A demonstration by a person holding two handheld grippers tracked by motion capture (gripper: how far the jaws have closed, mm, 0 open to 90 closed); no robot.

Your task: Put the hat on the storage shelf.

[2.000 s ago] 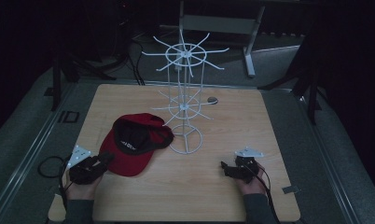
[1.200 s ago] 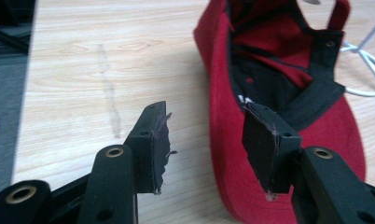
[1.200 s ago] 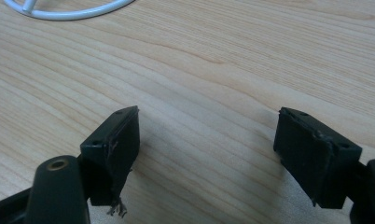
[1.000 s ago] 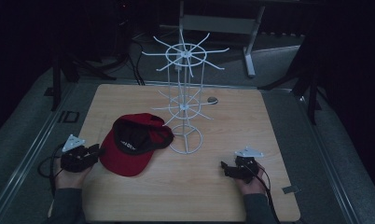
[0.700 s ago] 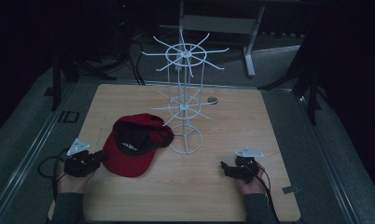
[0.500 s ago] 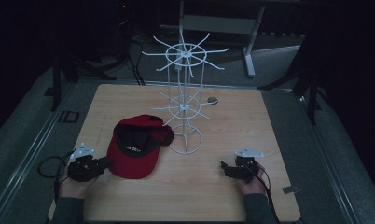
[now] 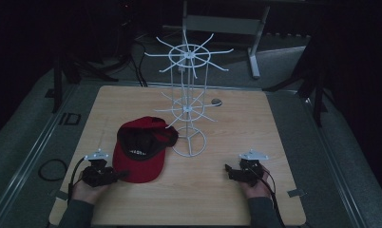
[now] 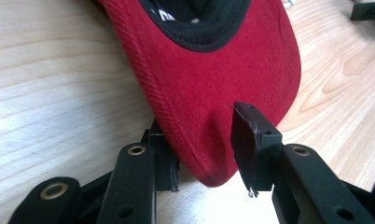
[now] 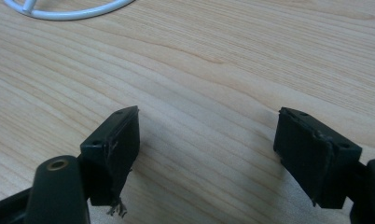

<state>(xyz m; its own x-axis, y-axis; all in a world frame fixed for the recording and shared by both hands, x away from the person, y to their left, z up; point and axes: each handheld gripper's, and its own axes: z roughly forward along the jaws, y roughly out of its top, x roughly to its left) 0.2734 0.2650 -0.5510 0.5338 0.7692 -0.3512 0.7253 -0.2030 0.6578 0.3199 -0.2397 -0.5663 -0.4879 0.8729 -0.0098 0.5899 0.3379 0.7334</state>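
A red cap (image 7: 142,148) with a black lining lies upside down on the wooden table (image 7: 255,128), its brim toward me. My left gripper (image 7: 120,175) sits at the brim's near left corner. In the left gripper view the brim's edge (image 8: 213,74) lies between the jaws of my left gripper (image 8: 203,133). They have just been opening: one jaw is under the brim, and the other stands clear above it. My right gripper (image 7: 228,172) rests low at the table's front right. It is open (image 9: 209,123) over bare wood, with nothing between its pads.
A tall white wire rack (image 7: 189,102) with spoke arms stands mid-table, just right of the cap; its ring base (image 9: 69,11) lies ahead of the right gripper. A small dark round object (image 7: 216,101) sits behind the rack. Dark floor and stands surround the table.
My left gripper has moved from the cap's left side toward me and right, to the brim's near edge. The cap has slid slightly right. The right gripper has stayed put.
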